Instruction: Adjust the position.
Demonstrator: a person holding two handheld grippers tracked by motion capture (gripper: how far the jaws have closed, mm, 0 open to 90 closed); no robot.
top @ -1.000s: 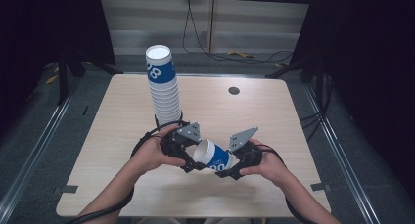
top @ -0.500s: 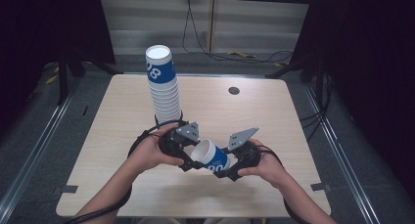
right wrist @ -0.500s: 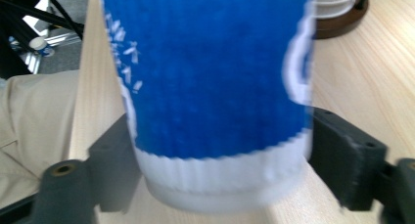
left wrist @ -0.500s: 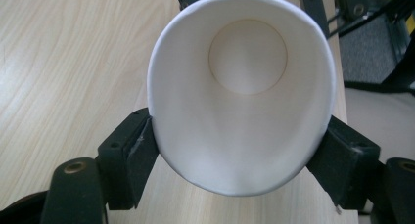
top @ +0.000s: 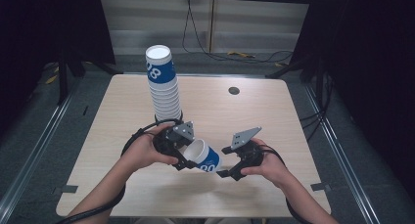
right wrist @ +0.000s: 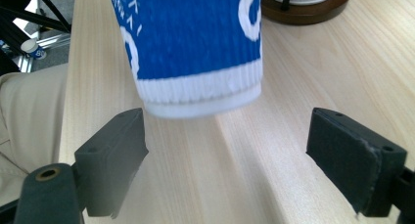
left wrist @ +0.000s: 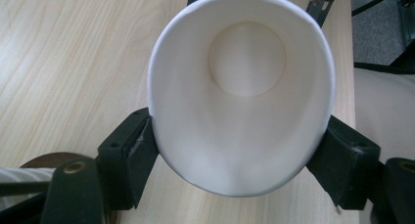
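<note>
In the high view, a cup (top: 203, 157) was held low over the table (top: 274, 111), near its front edge, by the left gripper (top: 182, 153), clamped at the rim end; the cup's long axis was tipped toward the right gripper (top: 226, 161), its blue base end pointing at that gripper. A tall stack (top: 163, 84) was seen standing behind the left hand (top: 144, 150), well apart from the right gripper and nearer to the left one. In the left gripper view, the cup's open mouth (left wrist: 242, 92) was faced by the camera, and the rim was seen squeezed oval between the two pads. In the right gripper view, the cup's base (right wrist: 200, 99) was seen just above and between the jaws, which had just been opening and stood wide, clear of it on both sides. The cup was judged to rest with the left gripper alone.
</note>
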